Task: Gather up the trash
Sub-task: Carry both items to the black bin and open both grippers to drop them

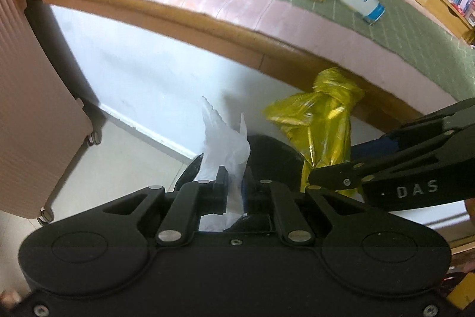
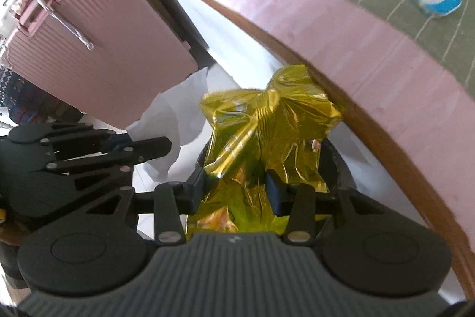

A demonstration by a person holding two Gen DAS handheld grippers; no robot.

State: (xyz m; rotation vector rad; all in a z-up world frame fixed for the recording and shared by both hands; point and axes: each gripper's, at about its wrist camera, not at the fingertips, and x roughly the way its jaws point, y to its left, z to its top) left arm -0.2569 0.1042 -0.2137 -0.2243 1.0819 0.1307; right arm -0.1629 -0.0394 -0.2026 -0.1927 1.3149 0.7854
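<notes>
Grippers clamp trash: left gripper (image 1: 236, 183) pinches thin white plastic (image 1: 224, 135), right gripper (image 2: 237, 189) apparently squeezes crinkled gold foil (image 2: 267, 124).

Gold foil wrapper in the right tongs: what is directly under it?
Beneath the gold foil wrapper sits a black bin, only its dark rim showing. The foil and right tongs cover the bin's inside, so its contents cannot be seen.
</notes>
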